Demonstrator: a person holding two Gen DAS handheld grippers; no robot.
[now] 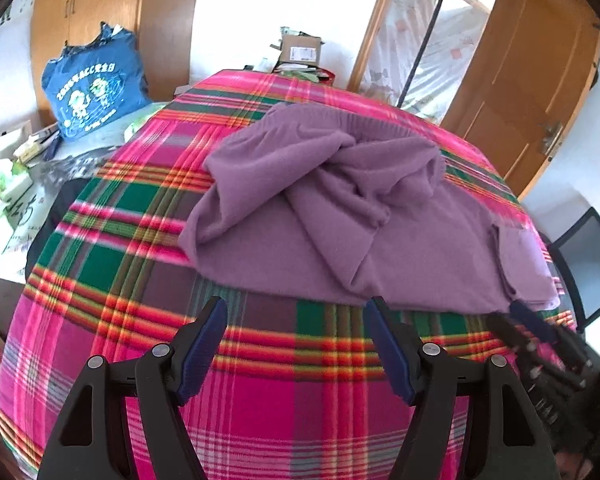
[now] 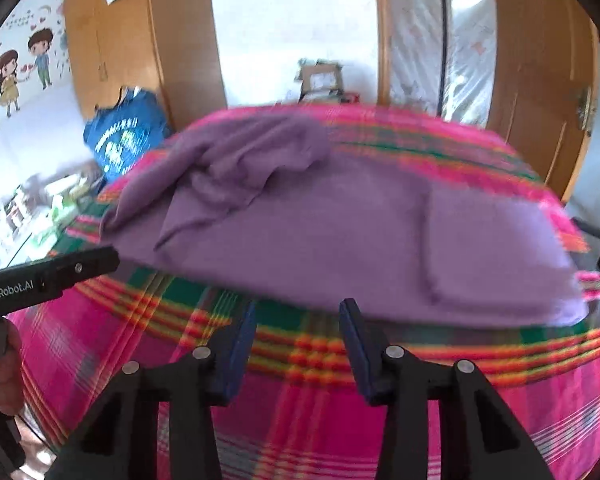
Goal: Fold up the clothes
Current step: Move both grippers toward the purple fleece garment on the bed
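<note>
Both your grippers hang spread and empty over the plaid bed (image 1: 112, 240): left gripper (image 1: 296, 312), right gripper (image 2: 298, 312). The purple garment (image 1: 340, 216) lies bunched at frame centre. Pinch its near hem at two corners before folding. The left gripper's body reads "GenRobot.AI" at the right view's left edge.
</note>
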